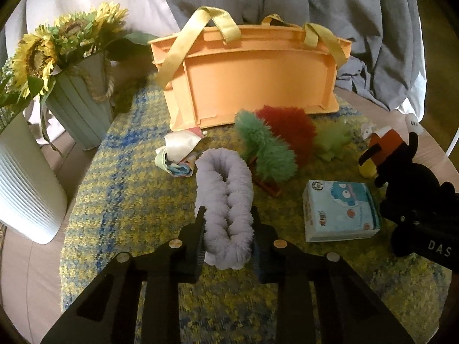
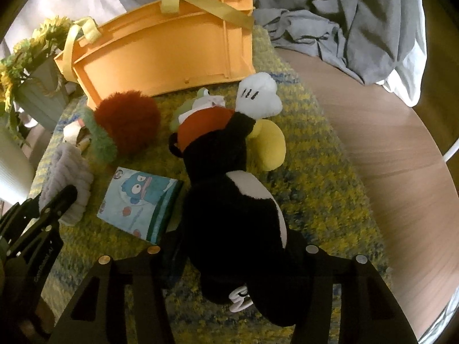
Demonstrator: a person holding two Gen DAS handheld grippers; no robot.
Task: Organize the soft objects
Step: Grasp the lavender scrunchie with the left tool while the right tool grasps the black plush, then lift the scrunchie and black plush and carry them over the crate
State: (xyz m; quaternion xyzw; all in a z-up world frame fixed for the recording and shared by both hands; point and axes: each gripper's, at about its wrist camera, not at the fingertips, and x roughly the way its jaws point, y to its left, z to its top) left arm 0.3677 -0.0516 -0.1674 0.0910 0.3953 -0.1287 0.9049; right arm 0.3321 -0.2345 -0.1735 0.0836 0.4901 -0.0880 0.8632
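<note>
Left wrist view: the left gripper at bottom centre has its tongs closed on a fluffy lilac duster lying on the yellow-blue rug. Above it, at upper centre, an orange basket stands; green and red dusters lie just below the basket.

Right wrist view: the right gripper at bottom centre clamps a black mouse plush. A tissue pack lies just left of the plush, at centre left.
</note>
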